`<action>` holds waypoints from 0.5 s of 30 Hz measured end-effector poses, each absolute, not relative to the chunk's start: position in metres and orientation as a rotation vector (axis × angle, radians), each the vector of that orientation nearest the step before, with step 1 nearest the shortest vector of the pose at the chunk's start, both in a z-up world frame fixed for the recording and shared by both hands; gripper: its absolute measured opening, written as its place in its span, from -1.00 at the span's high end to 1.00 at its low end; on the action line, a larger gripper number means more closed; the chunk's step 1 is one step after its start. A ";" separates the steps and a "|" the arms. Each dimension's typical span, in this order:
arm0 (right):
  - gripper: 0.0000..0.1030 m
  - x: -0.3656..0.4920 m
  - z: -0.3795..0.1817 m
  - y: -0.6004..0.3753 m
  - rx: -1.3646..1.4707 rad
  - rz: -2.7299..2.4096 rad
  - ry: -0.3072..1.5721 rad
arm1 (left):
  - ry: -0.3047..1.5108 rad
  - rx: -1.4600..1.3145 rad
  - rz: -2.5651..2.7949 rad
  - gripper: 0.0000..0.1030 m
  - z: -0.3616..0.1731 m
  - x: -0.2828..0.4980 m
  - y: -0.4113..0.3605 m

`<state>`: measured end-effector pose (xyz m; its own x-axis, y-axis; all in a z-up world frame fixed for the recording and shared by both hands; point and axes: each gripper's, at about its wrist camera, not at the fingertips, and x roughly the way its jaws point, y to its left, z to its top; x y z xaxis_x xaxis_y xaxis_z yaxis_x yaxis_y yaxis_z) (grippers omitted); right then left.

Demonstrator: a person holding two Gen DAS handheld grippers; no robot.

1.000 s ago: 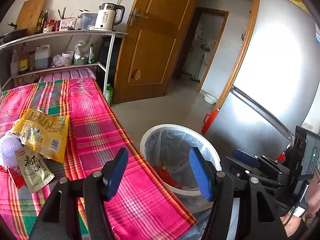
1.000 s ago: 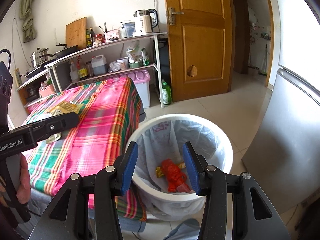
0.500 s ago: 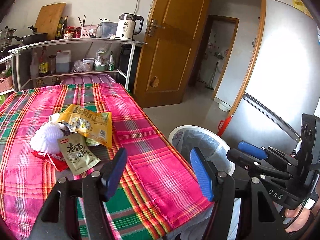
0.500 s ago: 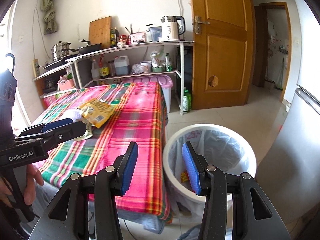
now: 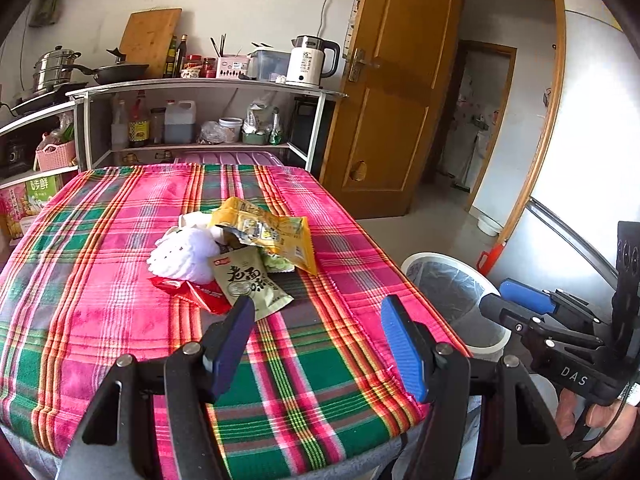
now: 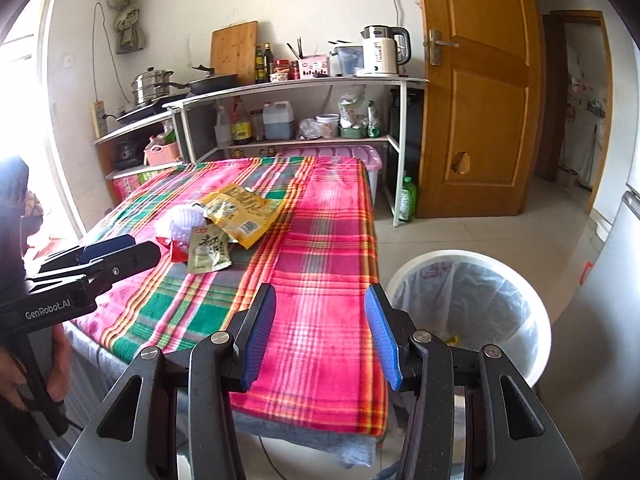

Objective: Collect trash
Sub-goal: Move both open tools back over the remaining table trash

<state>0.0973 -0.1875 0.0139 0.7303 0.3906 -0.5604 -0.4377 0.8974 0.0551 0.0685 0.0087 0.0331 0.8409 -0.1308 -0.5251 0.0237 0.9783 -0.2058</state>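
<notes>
We hold both claws — left claw [image 5: 316, 340] and right claw [image 6: 320, 336] — wide apart and empty; next, we judge, grasp the green printed foil packet [image 5: 250, 284] on the plaid-covered worktop [image 5: 100, 320].

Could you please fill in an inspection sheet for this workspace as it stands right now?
Surface: table under a plaid cloth, wrinkled, hanging over the edges.
Job's things: one pile mid-table: yellow packet on top, green packet, white foam net, red wrapper. Lined bin on the floor beside the table; scraps at its bottom.
Clutter: nothing seen on the table besides the pile.
Grippers: left gripper open, empty, aimed at the pile; right gripper open, empty, over the table edge near the bin.
Cables: cord down the wall behind the kettle.
Surroundings: shelves with cookware and bottles, wooden door, fridge.
</notes>
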 end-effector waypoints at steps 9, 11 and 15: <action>0.08 0.101 0.013 -0.167 -0.104 0.539 0.567 | 0.568 -0.201 -0.014 -0.31 0.028 0.069 0.034; 0.08 0.104 0.013 -0.160 -0.114 0.552 0.565 | 0.567 -0.205 -0.002 -0.31 0.027 0.070 0.040; 0.08 0.111 0.011 -0.146 -0.136 0.575 0.582 | 0.570 -0.217 0.017 -0.31 0.025 0.074 0.051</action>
